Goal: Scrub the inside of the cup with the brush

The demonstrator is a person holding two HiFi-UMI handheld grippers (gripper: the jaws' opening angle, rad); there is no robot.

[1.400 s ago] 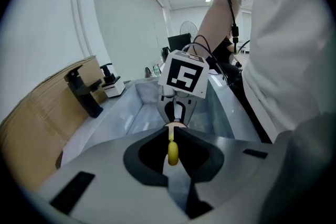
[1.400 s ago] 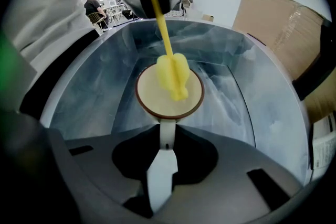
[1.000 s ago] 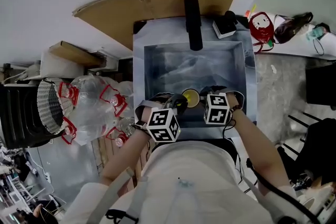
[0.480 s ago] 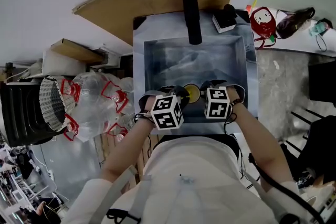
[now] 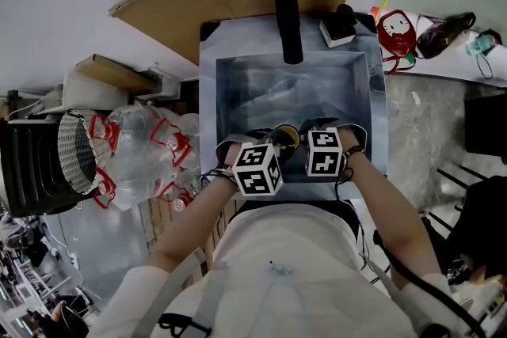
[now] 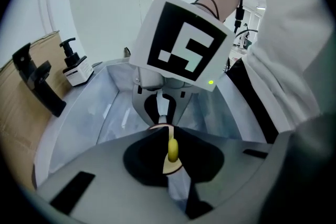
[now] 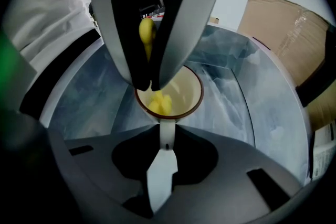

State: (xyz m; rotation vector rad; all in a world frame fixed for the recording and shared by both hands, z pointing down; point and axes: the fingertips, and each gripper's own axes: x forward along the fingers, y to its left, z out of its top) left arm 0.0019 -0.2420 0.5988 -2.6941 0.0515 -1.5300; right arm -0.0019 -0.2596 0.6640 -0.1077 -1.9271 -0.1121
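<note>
**While the right gripper (image 7: 166, 131) steadies the cup (image 7: 184, 89), the brush (image 7: 157, 104) dips inside**

Jaws narrow on the white handle (image 7: 167, 140), it holds the cup within the sink (image 5: 333, 87), mouth facing the left gripper (image 7: 149, 82), which pinches the yellow brush, its length running into that mouth. Since a second ago the left gripper has edged over the cup

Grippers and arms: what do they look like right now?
The left gripper and right gripper are both grey with black hollows around the jaws, and each carries a white cube with black square markers. A small green light glows on the right one. The person wears a white top, a dark wristband and a black cable along the right arm.
</note>
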